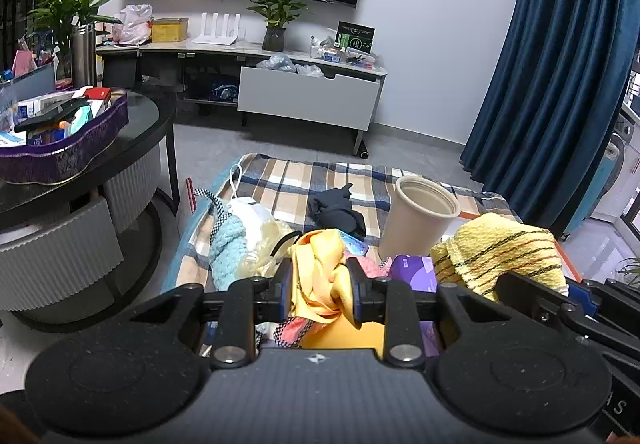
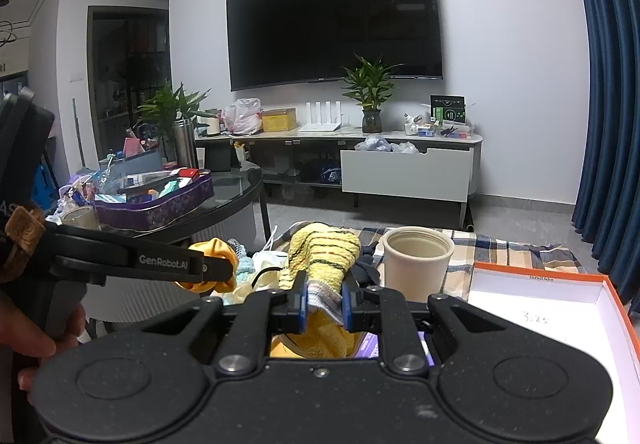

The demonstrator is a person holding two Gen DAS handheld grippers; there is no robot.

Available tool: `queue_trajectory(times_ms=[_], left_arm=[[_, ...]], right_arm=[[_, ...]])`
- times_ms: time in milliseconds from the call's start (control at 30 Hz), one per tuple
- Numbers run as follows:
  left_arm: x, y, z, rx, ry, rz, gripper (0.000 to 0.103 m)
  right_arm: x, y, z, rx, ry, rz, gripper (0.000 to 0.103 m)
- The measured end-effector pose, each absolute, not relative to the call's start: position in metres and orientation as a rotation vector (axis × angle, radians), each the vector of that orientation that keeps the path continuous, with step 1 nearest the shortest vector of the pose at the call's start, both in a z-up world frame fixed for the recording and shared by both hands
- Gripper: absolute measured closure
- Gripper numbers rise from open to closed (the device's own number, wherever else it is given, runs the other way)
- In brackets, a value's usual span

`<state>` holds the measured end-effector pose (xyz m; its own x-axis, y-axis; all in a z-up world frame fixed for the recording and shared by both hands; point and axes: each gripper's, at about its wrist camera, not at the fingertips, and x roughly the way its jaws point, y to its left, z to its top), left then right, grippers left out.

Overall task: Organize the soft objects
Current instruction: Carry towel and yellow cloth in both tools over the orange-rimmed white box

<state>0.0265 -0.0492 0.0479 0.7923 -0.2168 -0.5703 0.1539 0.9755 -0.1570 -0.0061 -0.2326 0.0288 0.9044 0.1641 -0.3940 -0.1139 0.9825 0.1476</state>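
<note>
The left gripper (image 1: 318,294) was clamped tight on a bunched orange-yellow satin cloth (image 1: 320,276), its blue-padded jaws pinching a crumpled fold near the top of the bundle. The right gripper (image 2: 323,302) was closed on a yellow knitted towel with dark stripes (image 2: 320,256), gripping it at a pale hemmed edge while the rest draped forward over the jaws. Both cloths were held above a plaid blanket in blue, tan and white (image 1: 280,180), where the other soft things lay: a pale blue crocheted piece (image 1: 226,244), a white face mask (image 1: 250,206) and a dark crumpled garment (image 1: 338,206). A beige paper cup (image 2: 416,262) stood upright just beyond the towel, and an orange-rimmed white box lid (image 2: 540,308) lay to its right.

The satin would likely be light, limp and slippery, so a pinch through several gathered layers seemed safer than one on a single edge. The towel looked thicker and grippier, and would probably hang heavy from its hem. Whether either cloth was caught on the pile below could not be made out, since the gripper bodies hid it.
</note>
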Motion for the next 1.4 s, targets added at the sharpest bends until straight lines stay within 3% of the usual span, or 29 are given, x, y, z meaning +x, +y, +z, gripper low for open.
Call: queue_trajectory(times_ms=[1400], left_arm=[[0.044, -0.105, 0.045, -0.043, 0.653, -0.287, 0.074]], right_arm=[[-0.005, -0.282, 0.020, 0.178, 0.419, 0.017, 0.083]])
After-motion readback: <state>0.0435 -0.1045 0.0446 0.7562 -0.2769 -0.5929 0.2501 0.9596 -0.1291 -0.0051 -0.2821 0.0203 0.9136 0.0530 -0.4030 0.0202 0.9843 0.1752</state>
